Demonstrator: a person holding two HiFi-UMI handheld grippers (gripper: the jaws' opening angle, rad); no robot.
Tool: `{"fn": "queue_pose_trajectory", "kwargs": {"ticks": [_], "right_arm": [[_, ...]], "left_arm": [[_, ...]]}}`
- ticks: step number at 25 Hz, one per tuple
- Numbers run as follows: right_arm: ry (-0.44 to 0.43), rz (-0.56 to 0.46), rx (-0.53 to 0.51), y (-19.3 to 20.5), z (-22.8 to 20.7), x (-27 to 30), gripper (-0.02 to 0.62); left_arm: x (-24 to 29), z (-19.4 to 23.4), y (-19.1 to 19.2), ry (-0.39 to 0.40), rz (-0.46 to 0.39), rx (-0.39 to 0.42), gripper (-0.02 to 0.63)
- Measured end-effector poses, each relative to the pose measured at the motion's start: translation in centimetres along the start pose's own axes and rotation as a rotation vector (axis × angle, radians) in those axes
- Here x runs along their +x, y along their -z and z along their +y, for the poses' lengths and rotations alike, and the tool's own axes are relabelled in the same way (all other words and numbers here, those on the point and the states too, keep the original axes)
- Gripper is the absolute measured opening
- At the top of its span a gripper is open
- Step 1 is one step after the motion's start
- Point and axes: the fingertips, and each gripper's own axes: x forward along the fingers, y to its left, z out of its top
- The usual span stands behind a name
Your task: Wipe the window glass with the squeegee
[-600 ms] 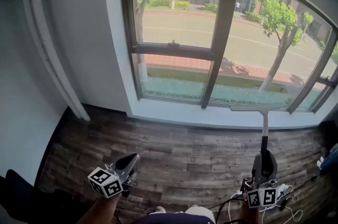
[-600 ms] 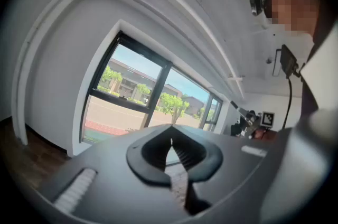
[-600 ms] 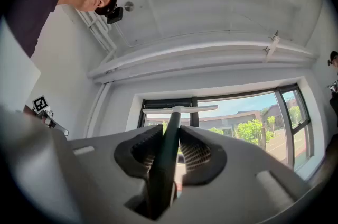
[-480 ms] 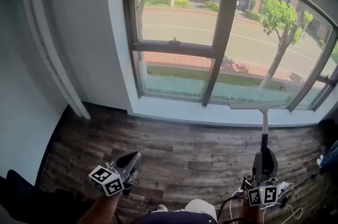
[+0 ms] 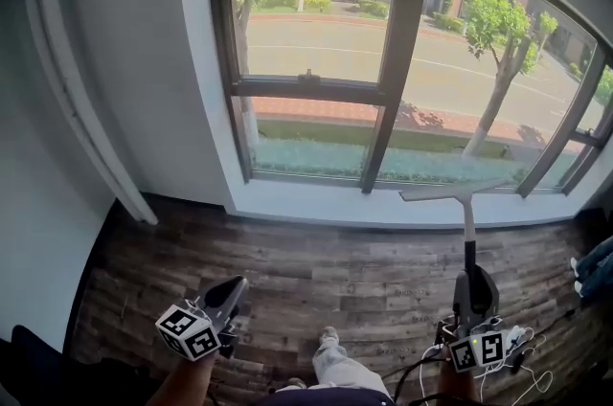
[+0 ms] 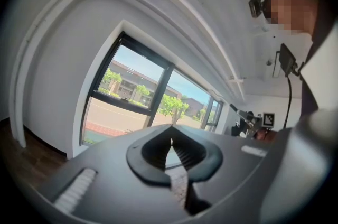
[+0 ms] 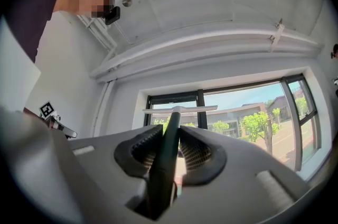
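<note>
Right hand-held gripper (image 5: 474, 284) clamps the squeegee (image 5: 468, 227), seemingly light and stiff, low on its handle; left hand-held gripper (image 5: 230, 294) is closed, empty.

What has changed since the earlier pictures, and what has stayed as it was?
The person's leg has stepped forward into view over the wooden floor, toward the window. Nothing was taken hold of or let go: the right tool stays shut on the squeegee; the left tool stays shut and empty.

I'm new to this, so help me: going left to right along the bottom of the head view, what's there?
Left gripper → person's leg → right gripper, holding the squeegee.
</note>
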Motion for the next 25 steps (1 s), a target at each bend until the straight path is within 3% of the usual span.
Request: {"fn": "queue_pose_trajectory", "kwargs": {"ticks": [4, 10, 19, 25], "right_arm": [[-0.020, -0.044, 0.020, 1.3, -0.3, 3.0, 0.103], [0.027, -0.062, 0.076, 5.1, -5.3, 9.7, 0.103], [-0.051, -0.109, 0.109, 8.0, -9.4, 24.5, 0.103], [-0.067, -0.097, 0.096, 9.8, -8.7, 29.9, 0.103]], "left_arm": [[2.9, 2.2, -1.8, -0.005, -0.046, 0.015, 0.004], [9.3, 5.5, -6.9, -0.059, -0.081, 0.091, 0.003], [16.1, 11.9, -14.5, -0.247, -0.173, 0.184, 0.003], [19.4, 14.8, -15.8, -0.237, -0.111, 0.297, 0.003]]}}
